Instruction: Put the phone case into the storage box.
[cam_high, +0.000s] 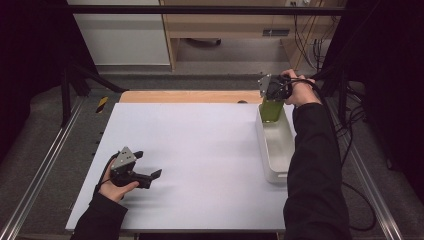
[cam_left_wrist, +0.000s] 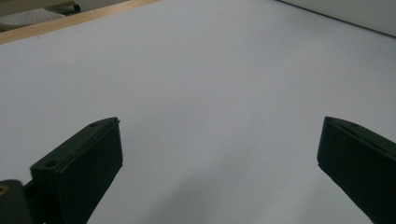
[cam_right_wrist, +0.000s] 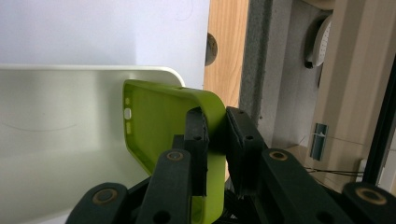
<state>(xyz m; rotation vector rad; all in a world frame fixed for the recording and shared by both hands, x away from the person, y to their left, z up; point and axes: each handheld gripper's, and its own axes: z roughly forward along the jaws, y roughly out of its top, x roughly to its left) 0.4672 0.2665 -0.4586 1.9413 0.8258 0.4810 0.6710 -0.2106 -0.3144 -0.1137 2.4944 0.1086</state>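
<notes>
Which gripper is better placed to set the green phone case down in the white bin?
Right. The right gripper is shut on the green phone case over the white bin's far end. The left gripper is open, far across the table.

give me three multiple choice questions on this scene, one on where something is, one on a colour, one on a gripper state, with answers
1. Where is the long white plastic bin?
A. at the table's right edge
B. at the table's left edge
C. on the floor

2. What colour is the soft rubbery phone case?
A. red
B. lime green
C. blue

3. How does the left gripper stand?
A. shut on the case
B. shut on the bin
C. open, holding nothing

Answers:
1. A: in the high view the bin lies along the right side of the white table top, beside the person's right sleeve.
2. B: the right gripper view shows the case lime green, with the right gripper pinching its wall over the bin's far end.
3. C: the left gripper view shows its jaws wide apart with bare table between them.
</notes>
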